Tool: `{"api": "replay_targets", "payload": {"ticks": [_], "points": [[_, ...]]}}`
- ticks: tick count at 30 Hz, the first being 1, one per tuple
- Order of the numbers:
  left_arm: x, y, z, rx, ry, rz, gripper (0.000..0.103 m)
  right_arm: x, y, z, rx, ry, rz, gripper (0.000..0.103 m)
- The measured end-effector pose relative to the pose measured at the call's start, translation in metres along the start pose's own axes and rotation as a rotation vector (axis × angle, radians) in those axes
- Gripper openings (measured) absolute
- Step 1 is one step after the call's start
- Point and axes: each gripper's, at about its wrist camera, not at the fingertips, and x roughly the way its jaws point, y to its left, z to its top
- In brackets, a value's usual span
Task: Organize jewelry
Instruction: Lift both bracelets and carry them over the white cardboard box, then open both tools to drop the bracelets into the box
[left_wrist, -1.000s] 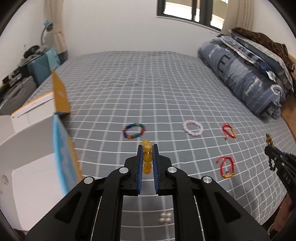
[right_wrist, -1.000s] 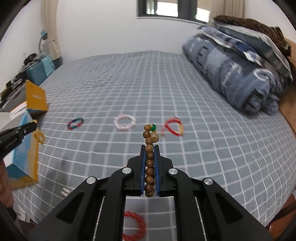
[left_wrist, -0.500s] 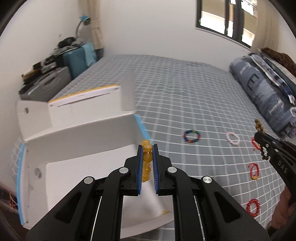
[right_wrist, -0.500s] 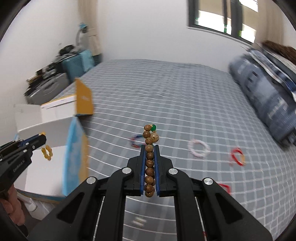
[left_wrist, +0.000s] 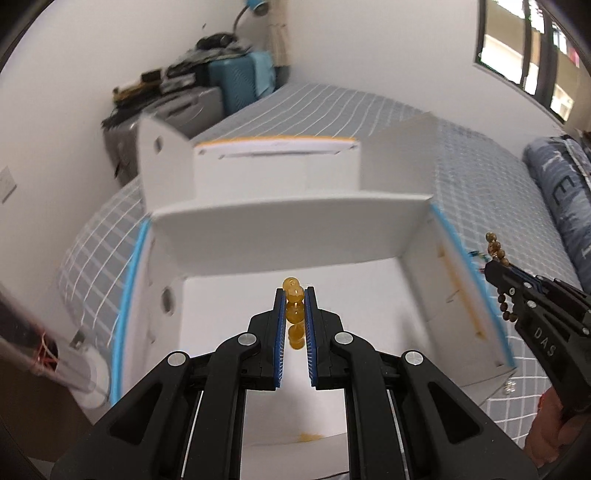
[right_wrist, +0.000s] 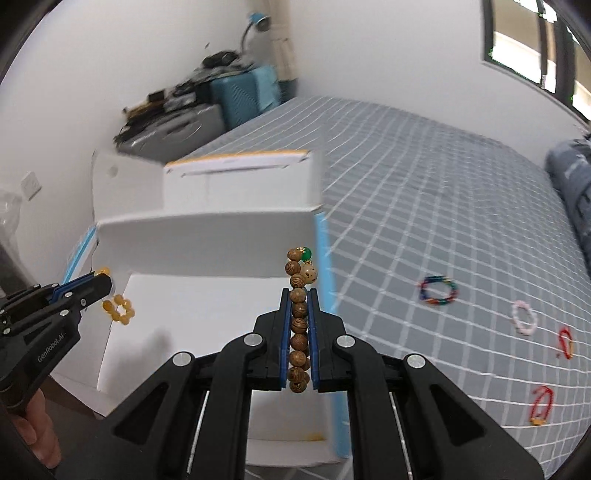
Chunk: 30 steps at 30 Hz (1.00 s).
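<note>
With both tongs clenched, left gripper (left_wrist: 294, 321) on the amber bead bracelet (left_wrist: 294, 314) and right gripper (right_wrist: 299, 332) on the wooden bead bracelet (right_wrist: 298, 317), each load hangs over the open white box (left_wrist: 288, 236) on the bed (right_wrist: 424, 192). Drop-off step, I'd judge: next, loosen the jaws over the box floor. Four bracelets (right_wrist: 437, 290) remain on the bedspread.

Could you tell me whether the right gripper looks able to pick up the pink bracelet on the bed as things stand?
Probably not yet: the right gripper is shut on the wooden bead bracelet by the white box, while the pink bracelet lies unobstructed away to its right.
</note>
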Motion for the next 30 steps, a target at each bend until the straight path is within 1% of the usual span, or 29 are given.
{"api": "replay_targets", "payload": {"ticks": [3,8,11,15,18,24,30], "points": [[0.011,0.016,-0.006,-0.016,0.041,0.010,0.009,0.021,0.015,-0.002,-0.015,0.046,0.012,0.007],[0.031,0.029,-0.016,-0.036,0.108,0.004,0.009,0.045,0.027,-0.005,-0.030,0.130,0.014,0.007],[0.042,0.032,-0.020,-0.042,0.144,0.000,0.009,0.062,0.031,-0.008,-0.028,0.209,0.014,0.007],[0.053,0.035,-0.023,-0.045,0.200,0.015,0.009,0.081,0.032,-0.012,-0.001,0.316,0.027,0.008],[0.059,0.037,-0.023,-0.054,0.247,0.013,0.009,0.091,0.034,-0.015,0.000,0.370,0.014,0.008],[0.068,0.035,-0.026,-0.060,0.299,0.027,0.009,0.099,0.038,-0.021,-0.006,0.434,0.007,0.008],[0.071,0.035,-0.029,-0.057,0.321,0.029,0.009,0.101,0.041,-0.025,-0.011,0.444,0.008,0.008]]}}
